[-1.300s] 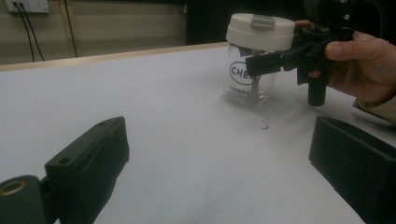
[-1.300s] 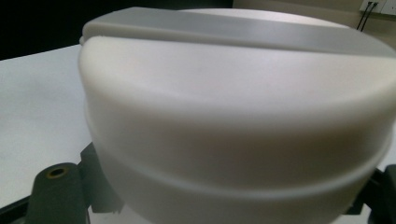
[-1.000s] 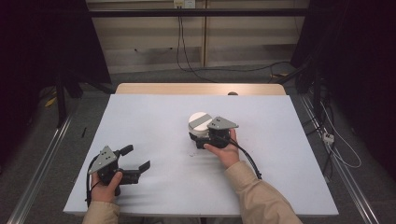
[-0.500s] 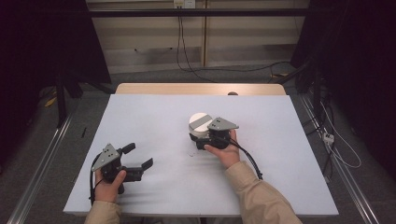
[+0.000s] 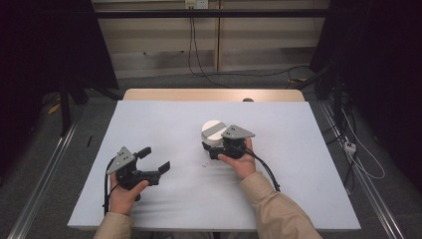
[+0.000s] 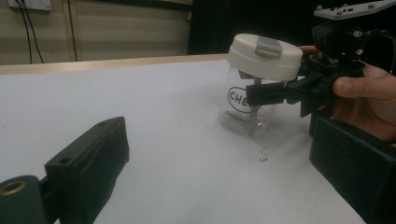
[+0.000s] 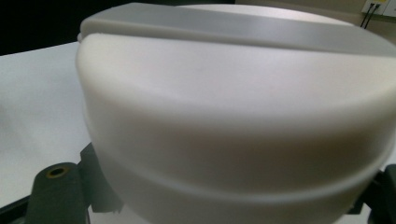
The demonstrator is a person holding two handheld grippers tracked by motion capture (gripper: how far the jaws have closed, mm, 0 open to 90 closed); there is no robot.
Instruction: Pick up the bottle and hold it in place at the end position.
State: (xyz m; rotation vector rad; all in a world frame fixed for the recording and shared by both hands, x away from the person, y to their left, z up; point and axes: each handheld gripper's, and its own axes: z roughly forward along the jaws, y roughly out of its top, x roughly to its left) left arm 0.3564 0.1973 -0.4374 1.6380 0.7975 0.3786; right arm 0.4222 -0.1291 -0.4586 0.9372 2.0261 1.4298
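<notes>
upright near the middle of the white table (image 5: 149, 124), clear jar (image 6: 245, 109) with its white lid (image 6: 265, 55) facing up, right gripper (image 5: 215, 148) clamped around the jar's body, left gripper (image 5: 155, 160) gaping wide, holding nothing, well apart

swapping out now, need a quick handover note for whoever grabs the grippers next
Right gripper: shut on the clear jar, fingers clamped just under its white lid; jar stands upright on the white table.
Left gripper: open, empty, aimed at the jar from its left.
Done: jar steadied.
Left: lid is on; probably bring the left gripper over to it.
</notes>
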